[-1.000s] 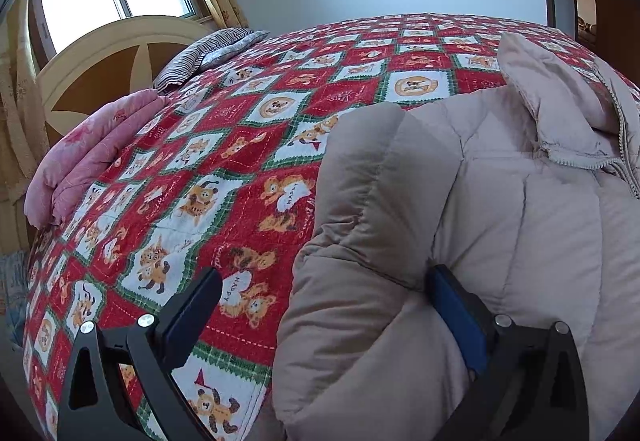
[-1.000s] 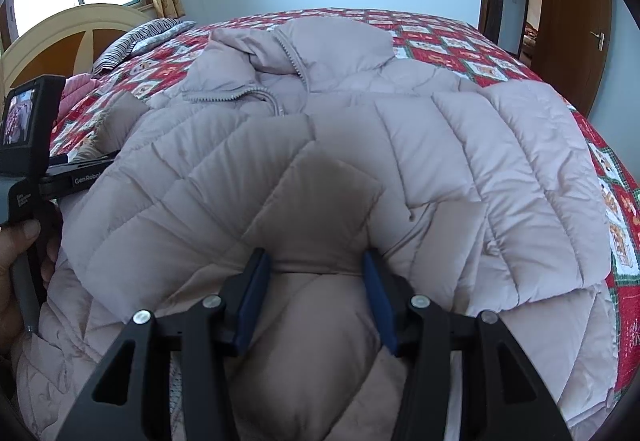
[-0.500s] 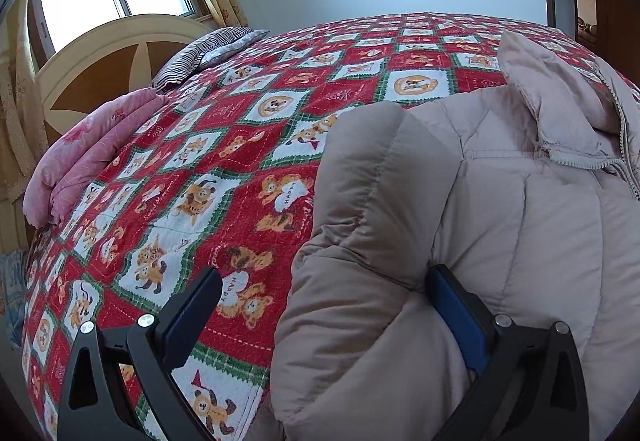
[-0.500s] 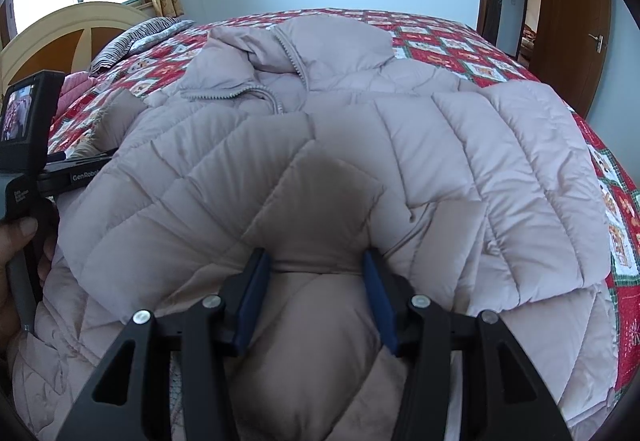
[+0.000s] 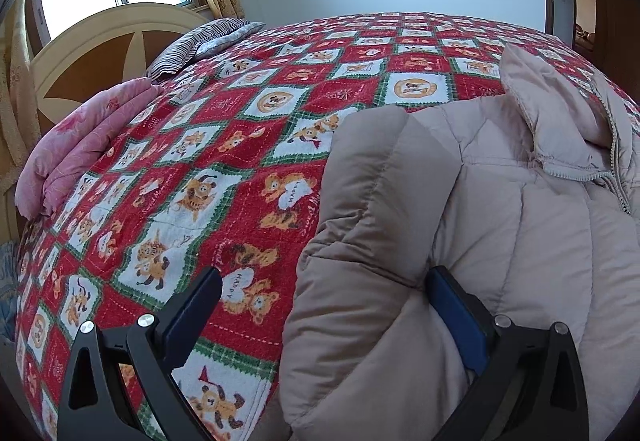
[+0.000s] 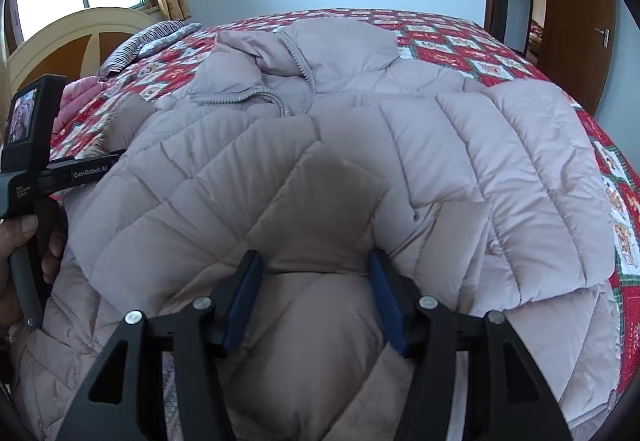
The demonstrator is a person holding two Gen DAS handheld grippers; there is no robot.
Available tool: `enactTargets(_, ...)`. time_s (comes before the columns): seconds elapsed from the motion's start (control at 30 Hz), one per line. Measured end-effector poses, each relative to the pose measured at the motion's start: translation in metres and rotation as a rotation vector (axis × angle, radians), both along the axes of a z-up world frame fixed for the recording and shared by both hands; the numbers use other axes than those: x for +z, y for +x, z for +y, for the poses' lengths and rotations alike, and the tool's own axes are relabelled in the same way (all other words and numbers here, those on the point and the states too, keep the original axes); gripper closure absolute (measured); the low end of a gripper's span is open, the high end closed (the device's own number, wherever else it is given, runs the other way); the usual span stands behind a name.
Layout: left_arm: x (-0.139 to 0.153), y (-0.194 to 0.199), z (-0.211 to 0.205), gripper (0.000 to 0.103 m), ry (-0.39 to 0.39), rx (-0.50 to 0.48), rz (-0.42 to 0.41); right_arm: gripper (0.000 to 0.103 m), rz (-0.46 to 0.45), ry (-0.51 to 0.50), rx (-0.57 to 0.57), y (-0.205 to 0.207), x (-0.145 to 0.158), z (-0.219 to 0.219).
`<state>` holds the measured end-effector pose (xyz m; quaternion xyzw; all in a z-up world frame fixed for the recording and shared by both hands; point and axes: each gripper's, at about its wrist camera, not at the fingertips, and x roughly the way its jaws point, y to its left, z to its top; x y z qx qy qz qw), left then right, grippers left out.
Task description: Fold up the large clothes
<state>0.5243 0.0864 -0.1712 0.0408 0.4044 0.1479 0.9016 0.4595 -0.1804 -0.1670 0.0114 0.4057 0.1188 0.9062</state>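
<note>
A pale beige puffer jacket (image 6: 440, 145) lies spread over the bed, collar and zipper (image 6: 296, 61) toward the far side. My right gripper (image 6: 314, 261) still pinches a raised fold of its quilted fabric between the blue pads, and its jaws are opening. My left gripper (image 5: 324, 275) stands wide open at the puffer jacket's (image 5: 500, 221) left edge. Its right pad (image 5: 452, 301) rests against a bulging sleeve fold, while its left pad (image 5: 192, 305) hovers over the quilt, apart from the fabric.
A red quilt (image 5: 240, 145) with bear patches covers the bed. A pink folded blanket (image 5: 80, 137) and a striped pillow (image 5: 196, 45) lie by the headboard (image 5: 92, 41). A person's hand (image 6: 20, 237) holds the left gripper's handle. A wooden door (image 6: 576, 21) stands at right.
The right gripper's pads have spread slightly apart around the jacket fold. The left gripper and the jacket edge look the same as before.
</note>
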Motion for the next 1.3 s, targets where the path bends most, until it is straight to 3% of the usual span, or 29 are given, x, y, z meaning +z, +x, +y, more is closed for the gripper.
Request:
enactTargets(0.13, 0.042, -0.006, 0.002, 0.001, -0.057, -0.019, -0.095, 0.032, 0.006, 0.046, 0.044, -0.004, 0.003, -0.005)
enactTargets(0.37, 0.093, 0.046, -0.043, 0.001, 0.010, -0.168, -0.148, 0.023, 0.041, 0.022, 0.108, -0.007, 0.016, 0.001)
enactTargets(0.67, 0.041, 0.156, -0.089, 0.002, -0.003, -0.243, 0.018, 0.022, 0.015, 0.077, 0.079, 0.007, 0.056, -0.039)
enactTargets(0.73, 0.034, 0.162, -0.094, 0.027, -0.020, -0.270, 0.026, 0.022, 0.004, 0.072, 0.046, 0.019, 0.061, -0.049)
enactTargets(0.77, 0.030, 0.164, -0.097, 0.066, -0.041, -0.304, 0.043, 0.022, 0.005, 0.071, 0.030, 0.027, 0.062, -0.055)
enactTargets(0.8, 0.028, 0.166, -0.099, 0.096, -0.071, -0.337, 0.063, 0.022, 0.009, 0.070, 0.010, 0.037, 0.064, -0.059)
enactTargets(0.83, 0.029, 0.164, -0.100, 0.098, -0.094, -0.360, 0.065, 0.022, 0.013, 0.076, -0.012, 0.048, 0.065, -0.064)
enactTargets(0.93, 0.040, 0.149, -0.105, 0.100, -0.047, -0.380, -0.009, 0.022, 0.020, 0.134, -0.079, 0.082, 0.073, -0.076)
enactTargets(1.03, 0.052, 0.132, -0.097, 0.101, -0.078, -0.383, -0.058, 0.022, 0.013, 0.167, -0.133, 0.115, 0.085, -0.077)
enactTargets(1.2, 0.050, 0.125, -0.099, 0.101, -0.019, -0.412, -0.079, 0.021, 0.021, 0.106, -0.119, 0.177, 0.103, -0.038)
enactTargets(1.3, 0.047, 0.123, -0.096, 0.101, -0.026, -0.408, -0.085, 0.013, 0.048, 0.080, -0.105, 0.209, 0.106, -0.008)
